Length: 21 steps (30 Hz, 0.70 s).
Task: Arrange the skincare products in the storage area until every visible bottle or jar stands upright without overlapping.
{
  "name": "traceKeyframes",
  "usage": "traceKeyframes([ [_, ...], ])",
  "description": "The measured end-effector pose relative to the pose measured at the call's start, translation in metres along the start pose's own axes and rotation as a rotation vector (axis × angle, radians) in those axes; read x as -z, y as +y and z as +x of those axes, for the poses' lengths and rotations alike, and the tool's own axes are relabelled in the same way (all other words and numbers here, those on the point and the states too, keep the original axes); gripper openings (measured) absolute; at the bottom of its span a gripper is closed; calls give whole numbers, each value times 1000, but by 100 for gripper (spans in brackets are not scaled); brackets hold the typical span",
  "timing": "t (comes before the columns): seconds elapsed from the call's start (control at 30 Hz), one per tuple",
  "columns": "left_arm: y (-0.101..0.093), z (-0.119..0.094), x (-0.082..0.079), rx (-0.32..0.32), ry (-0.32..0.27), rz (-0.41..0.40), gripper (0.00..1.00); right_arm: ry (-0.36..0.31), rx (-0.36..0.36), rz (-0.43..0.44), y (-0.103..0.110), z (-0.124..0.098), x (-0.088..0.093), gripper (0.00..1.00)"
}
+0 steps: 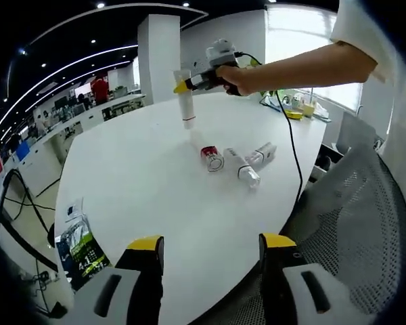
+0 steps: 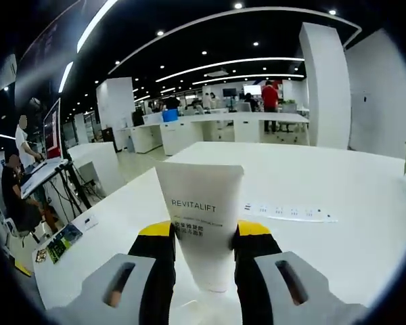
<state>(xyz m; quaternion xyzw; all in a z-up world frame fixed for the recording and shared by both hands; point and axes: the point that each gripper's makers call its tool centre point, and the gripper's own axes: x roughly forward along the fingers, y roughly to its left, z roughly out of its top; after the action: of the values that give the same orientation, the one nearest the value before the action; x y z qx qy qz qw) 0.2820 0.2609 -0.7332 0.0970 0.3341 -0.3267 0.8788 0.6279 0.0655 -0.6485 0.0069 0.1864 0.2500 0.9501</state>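
Right gripper view shows the right gripper [image 2: 204, 238] pinching a white plastic tube printed REVITALIFT [image 2: 200, 217] between its yellow-tipped jaws, the flat crimped end up and the cap end down; in the left gripper view the same tube [image 1: 185, 100] hangs upright, its cap touching or just above the round white table [image 1: 142, 183], though I cannot tell if the cap is already resting; beside the tube, toward the table's near edge, a small red-and-white jar [image 1: 211, 158] lies on its side, and next to it two clear-white bottles [image 1: 252, 162] lie flat, touching or crossing each other; the left gripper [image 1: 210, 247] is spread wide and holds nothing, low over the near edge of the table; to do this step well, I judge the tube should be lowered straight until the cap sits flat on the table, apart from the jar, then released slowly, because a tall tube on a narrow cap may tip; the three lying items remain to be stood up.
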Motion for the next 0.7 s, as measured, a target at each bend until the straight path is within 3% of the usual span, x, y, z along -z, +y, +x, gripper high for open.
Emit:
traceKeyframes([
  [0.7,-8,4,4,45,26,21,58,-9,95,54,-38,-15,31,31],
])
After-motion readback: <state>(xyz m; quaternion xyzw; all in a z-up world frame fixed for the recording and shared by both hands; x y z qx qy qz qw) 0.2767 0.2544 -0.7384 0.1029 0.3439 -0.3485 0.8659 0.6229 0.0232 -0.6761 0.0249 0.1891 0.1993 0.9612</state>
